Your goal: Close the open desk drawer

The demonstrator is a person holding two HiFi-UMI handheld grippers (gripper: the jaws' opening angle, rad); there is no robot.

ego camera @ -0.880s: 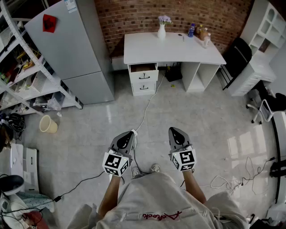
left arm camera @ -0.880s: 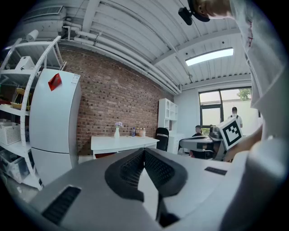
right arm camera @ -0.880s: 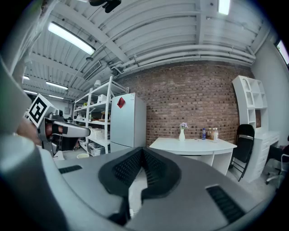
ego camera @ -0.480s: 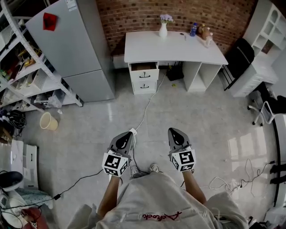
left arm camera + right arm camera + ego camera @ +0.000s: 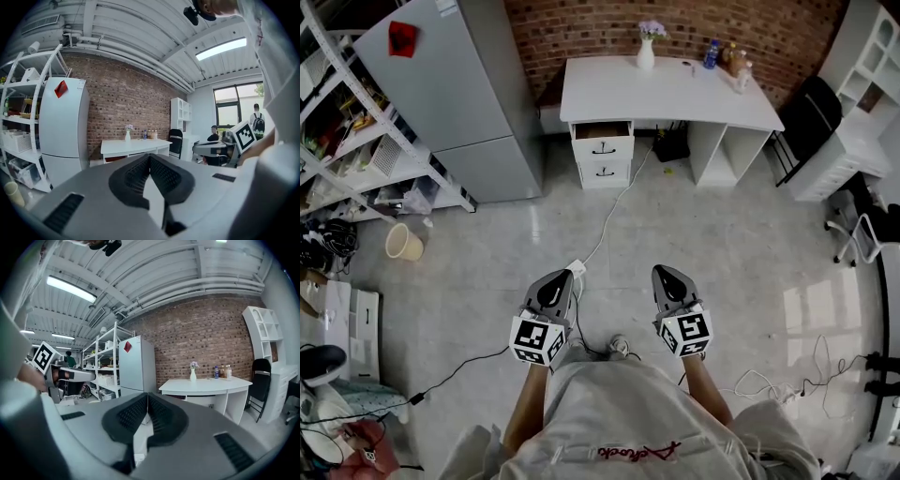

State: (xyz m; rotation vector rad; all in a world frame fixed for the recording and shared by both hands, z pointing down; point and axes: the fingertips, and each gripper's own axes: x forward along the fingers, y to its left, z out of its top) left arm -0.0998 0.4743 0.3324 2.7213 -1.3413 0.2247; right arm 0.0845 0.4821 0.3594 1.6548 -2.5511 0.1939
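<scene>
The left gripper (image 5: 565, 275) and right gripper (image 5: 662, 271) both have jaws pressed together on nothing. The open drawer (image 5: 602, 132), under the worktop (image 5: 675, 89), lies well ahead of them, its front crosswise. It looks slightly nearer the left jaws.

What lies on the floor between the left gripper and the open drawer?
In the head view, a white cable runs across the bare floor.

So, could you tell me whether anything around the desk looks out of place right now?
The top drawer of the white desk stands pulled out, its inside showing, while the drawer below it looks shut. A white cable also trails loose across the floor from the desk.
</scene>
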